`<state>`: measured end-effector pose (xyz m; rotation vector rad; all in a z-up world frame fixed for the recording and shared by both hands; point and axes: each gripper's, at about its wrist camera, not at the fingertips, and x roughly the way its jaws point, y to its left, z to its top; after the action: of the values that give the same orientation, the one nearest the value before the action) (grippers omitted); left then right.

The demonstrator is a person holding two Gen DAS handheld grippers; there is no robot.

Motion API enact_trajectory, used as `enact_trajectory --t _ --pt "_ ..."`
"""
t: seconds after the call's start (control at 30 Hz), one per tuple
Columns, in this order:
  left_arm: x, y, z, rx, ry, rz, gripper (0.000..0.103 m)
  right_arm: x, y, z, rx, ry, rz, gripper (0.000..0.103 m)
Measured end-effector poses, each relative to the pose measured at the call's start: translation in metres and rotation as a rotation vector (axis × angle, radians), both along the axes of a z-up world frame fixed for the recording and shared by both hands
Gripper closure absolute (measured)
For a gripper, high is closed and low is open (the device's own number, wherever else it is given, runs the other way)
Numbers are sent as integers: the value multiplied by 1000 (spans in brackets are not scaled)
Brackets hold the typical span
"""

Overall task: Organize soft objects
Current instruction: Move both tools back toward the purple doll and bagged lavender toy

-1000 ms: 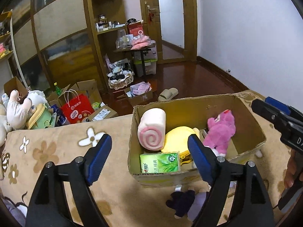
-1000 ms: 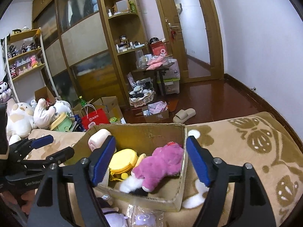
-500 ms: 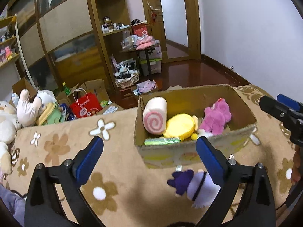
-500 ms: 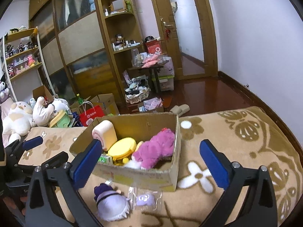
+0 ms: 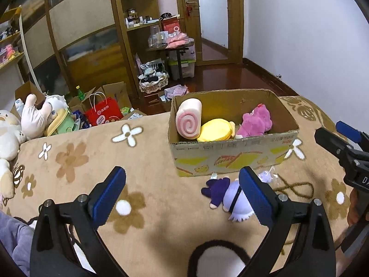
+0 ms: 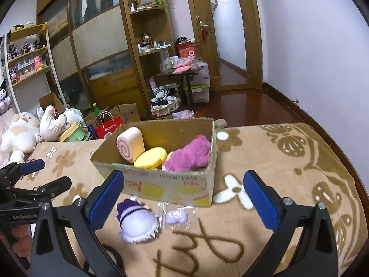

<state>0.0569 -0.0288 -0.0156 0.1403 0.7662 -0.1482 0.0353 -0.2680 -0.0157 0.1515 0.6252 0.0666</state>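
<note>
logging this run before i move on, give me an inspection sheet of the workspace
surface: beige floral blanket, soft and uneven.
job's things: cardboard box holds a pink swirl roll plush, a yellow round plush and a magenta plush; a purple-and-white plush doll lies on the blanket in front of the box.
clutter: small purple item in a clear bag beside the doll.
grippers: left claw open, empty; right claw open, empty, above the doll.
cables: nothing seen.
surroundings: plush toys at left, red shopping bag, wooden shelving, open door.
</note>
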Motion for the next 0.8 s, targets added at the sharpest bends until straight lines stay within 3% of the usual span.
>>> enact_trajectory --t 0.8 --pt "8 -11 -27 -18 78 -28 5 5 1 -20 11 54 -15 0"
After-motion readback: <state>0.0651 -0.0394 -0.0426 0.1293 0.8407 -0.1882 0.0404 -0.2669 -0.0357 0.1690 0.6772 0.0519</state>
